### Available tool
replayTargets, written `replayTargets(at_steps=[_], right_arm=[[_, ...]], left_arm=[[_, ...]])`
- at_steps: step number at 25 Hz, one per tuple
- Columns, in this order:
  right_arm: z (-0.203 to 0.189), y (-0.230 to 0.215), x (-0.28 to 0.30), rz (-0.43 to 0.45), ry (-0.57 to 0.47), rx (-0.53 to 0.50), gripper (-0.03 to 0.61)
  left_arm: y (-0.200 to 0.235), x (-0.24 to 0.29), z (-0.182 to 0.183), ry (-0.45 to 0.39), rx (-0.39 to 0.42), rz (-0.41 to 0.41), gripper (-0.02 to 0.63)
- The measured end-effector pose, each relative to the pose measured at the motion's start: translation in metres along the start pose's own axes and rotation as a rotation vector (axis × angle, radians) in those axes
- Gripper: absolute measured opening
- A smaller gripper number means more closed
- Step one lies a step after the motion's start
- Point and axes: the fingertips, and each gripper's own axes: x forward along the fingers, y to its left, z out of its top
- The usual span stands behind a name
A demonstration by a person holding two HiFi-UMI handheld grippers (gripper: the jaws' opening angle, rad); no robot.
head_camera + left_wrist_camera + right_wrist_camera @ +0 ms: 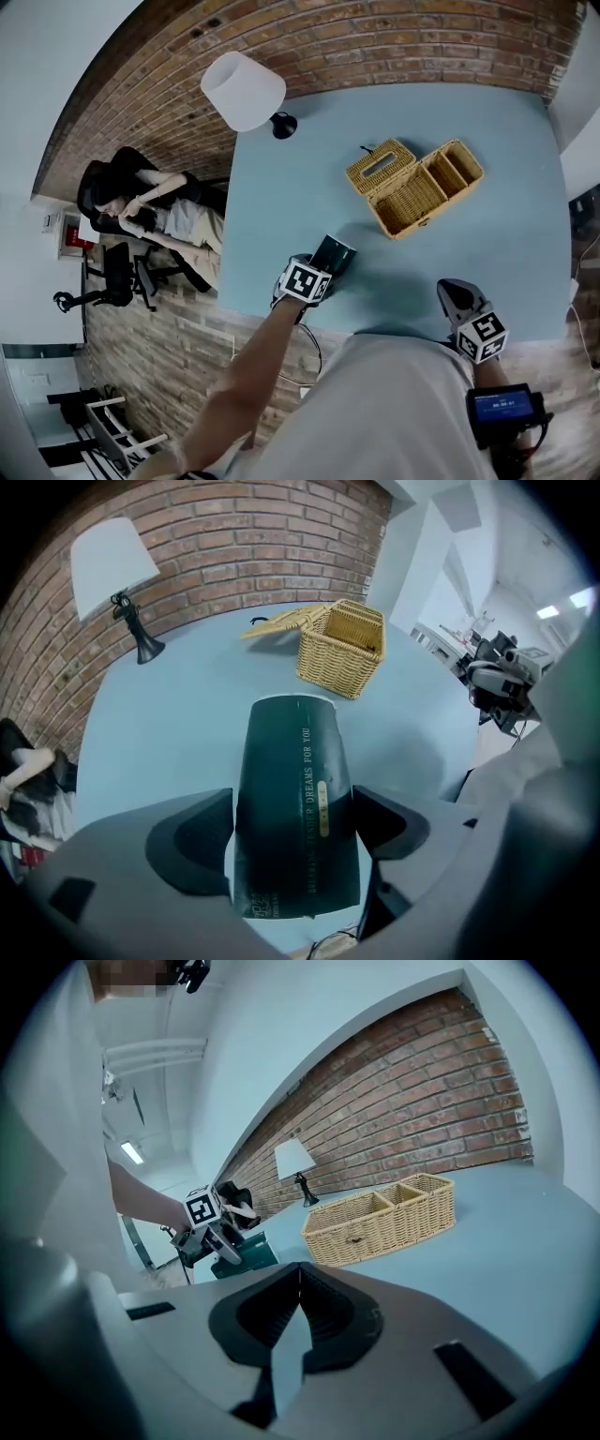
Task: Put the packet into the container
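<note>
A dark green packet (333, 255) lies flat on the light blue table (281, 206) near its front edge. In the left gripper view the packet (295, 799) runs lengthwise between my jaws. My left gripper (323, 272) (293, 817) stands open wide, one jaw at each long edge of the packet. A wicker container (412, 192) with two compartments and its lid (380, 164) flipped open sits further back on the table. My right gripper (457, 298) (298, 1283) hovers at the table's front right edge, shut and empty; its view shows the container (375, 1227) and the packet (239, 1252).
A white-shaded lamp (244, 89) stands at the table's back left corner. A brick wall (375, 37) runs behind the table. Left of the table, a person (150, 211) reclines across office chairs. A cable (314, 352) hangs below the front edge.
</note>
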Motion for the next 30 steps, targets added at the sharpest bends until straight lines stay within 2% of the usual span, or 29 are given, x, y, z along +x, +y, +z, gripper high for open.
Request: replayTargets(at_steps=[8, 15, 23, 30], right_arm=[[-0.004, -0.006, -0.006, -0.037, -0.005, 0.022, 0.011], [-0.006, -0.010, -0.010, -0.054, -0.007, 0.027, 0.011], [-0.008, -0.014, -0.011, -0.069, -0.016, 0.025, 0.011], [-0.003, -0.017, -0.011, -0.074, -0.039, 0.022, 0.009]], left_arm=[[0.001, 0.001, -0.001, 0.022, -0.015, 0.004, 0.371], [-0.006, 0.002, 0.007, -0.011, 0.006, 0.001, 0.351], [-0.026, -0.011, 0.034, -0.087, 0.054, -0.034, 0.351], [-0.038, -0.036, 0.075, -0.171, 0.102, -0.059, 0.350]])
